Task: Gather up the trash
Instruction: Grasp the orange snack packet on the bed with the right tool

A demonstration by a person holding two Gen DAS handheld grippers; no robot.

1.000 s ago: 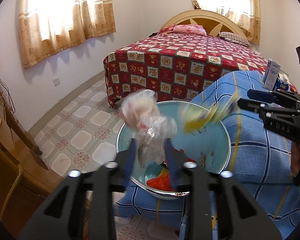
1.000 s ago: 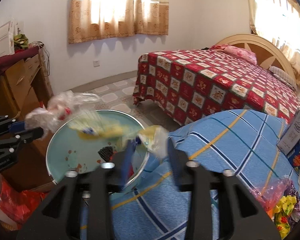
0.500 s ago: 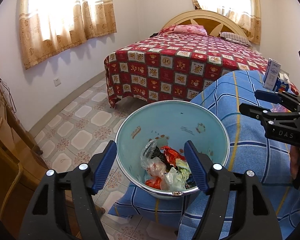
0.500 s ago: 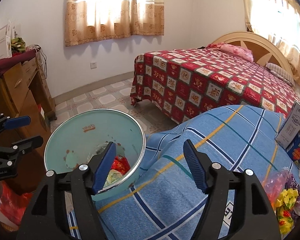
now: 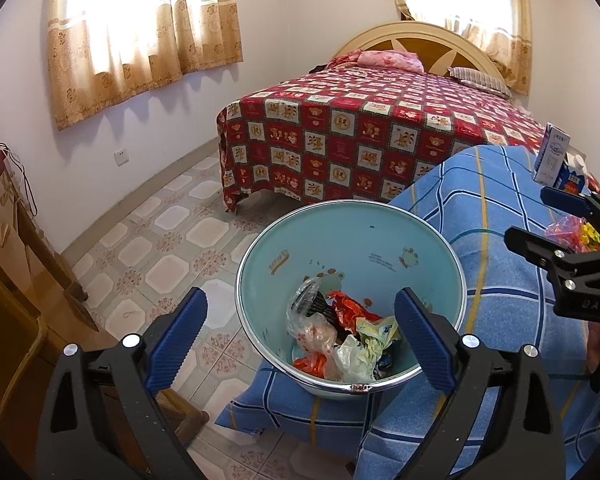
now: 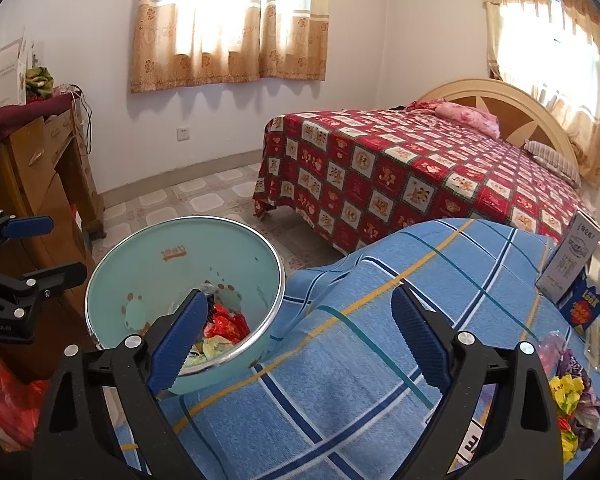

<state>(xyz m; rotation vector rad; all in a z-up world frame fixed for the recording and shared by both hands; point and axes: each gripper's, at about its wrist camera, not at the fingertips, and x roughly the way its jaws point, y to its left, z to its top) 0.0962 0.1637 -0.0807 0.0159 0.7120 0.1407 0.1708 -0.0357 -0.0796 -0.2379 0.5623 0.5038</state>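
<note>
Bedroom table [image 6: 360, 360] carries the basin [image 5: 432, 240] at its edge; both grippers' fingers [image 5: 424, 336] gape empty, so a nudge could tip it.

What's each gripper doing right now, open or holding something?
Left gripper: open, holding nothing, above the basin.
Right gripper: open, holding nothing.

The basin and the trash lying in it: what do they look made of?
Basin: probably enamelled metal, judging by its glossy pale-turquoise inside with printed motifs and the thin silvery rim; coated plastic can't be ruled out. Trash: thin plastic film and foil-like wrappers, going by the crinkled translucent bags and the shiny red and yellow pieces.
</note>
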